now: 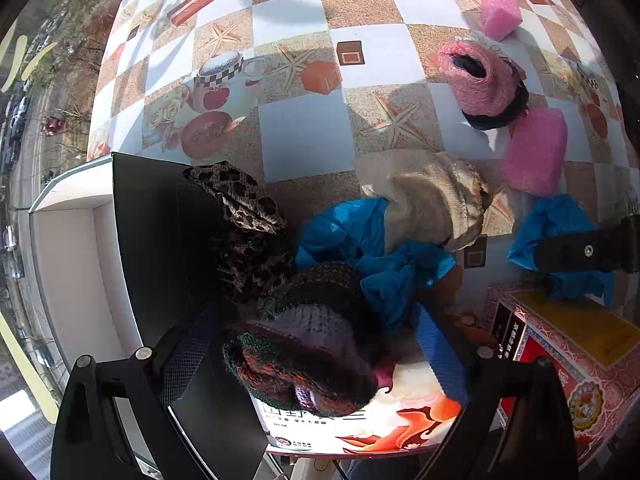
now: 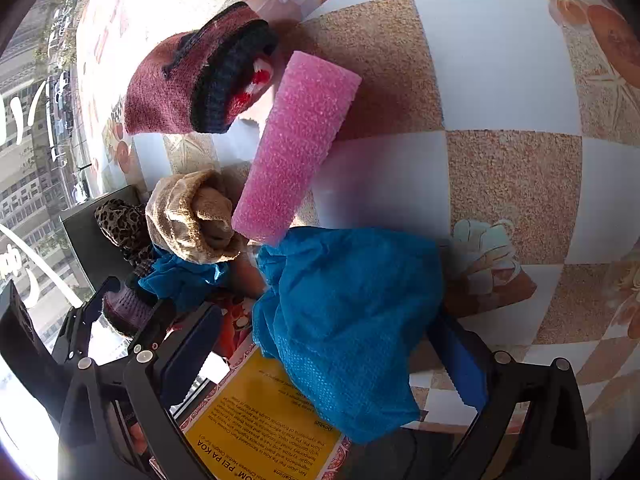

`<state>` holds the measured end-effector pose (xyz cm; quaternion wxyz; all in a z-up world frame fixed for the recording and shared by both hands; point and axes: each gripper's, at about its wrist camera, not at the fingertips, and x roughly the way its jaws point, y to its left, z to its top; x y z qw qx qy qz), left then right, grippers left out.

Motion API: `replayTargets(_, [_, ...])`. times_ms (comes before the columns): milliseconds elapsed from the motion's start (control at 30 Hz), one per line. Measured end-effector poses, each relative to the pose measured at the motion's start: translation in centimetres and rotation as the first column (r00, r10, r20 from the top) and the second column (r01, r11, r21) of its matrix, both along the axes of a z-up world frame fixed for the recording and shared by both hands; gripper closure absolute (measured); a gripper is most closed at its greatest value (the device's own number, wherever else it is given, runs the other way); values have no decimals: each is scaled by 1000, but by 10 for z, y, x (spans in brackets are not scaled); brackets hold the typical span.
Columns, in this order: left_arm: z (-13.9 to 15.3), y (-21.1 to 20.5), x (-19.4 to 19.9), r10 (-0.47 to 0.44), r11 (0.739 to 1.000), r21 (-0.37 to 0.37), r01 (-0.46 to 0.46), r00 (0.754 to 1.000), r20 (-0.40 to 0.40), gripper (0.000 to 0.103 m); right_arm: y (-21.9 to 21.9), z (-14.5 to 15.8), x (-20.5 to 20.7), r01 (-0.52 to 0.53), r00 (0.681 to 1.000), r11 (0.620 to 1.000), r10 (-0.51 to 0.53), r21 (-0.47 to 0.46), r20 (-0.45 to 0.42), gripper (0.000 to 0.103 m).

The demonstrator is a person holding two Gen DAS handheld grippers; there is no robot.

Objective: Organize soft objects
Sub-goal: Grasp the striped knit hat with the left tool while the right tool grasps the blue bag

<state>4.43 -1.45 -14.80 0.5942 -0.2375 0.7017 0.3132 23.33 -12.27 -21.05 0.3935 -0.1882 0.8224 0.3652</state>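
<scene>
Knitted wool hat (image 1: 304, 364) sits between my left gripper (image 1: 316, 356) pads, jaws apart and not pressing; I centre it while my right gripper (image 2: 320, 344), jaws apart, straddles blue cloth (image 2: 344, 320).

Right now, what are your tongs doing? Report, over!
Left tongs open, straddling the striped knit hat. Right tongs open around the blue cloth. Nothing gripped yet. Pink foam block and tan sock crowd close.

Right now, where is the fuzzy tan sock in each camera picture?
Left wrist view: the tan sock lies right of middle, resting partly on blue crumpled cloth.
Right wrist view: the tan sock sits left of middle, just left of the pink foam block.
Shared landmark: that pink foam block lies close beside the sock in both views.
</scene>
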Motion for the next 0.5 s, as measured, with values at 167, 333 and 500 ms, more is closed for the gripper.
replayTargets(167, [8,1,-4,-6,1000,-19,6,999,36,36,-13,-1,4,23,999,1000,-23,-1,-29,50])
replayTargets(333, [27,8,-18,21,1000,-4,-21,995,93,60,-25,10,10,60,998,997,-59,45,-11,68])
replayTargets(500, [55,5,-28,4,998,58,-12,990,139,60,-37,40,24,106,993,987,-112,123,44,68])
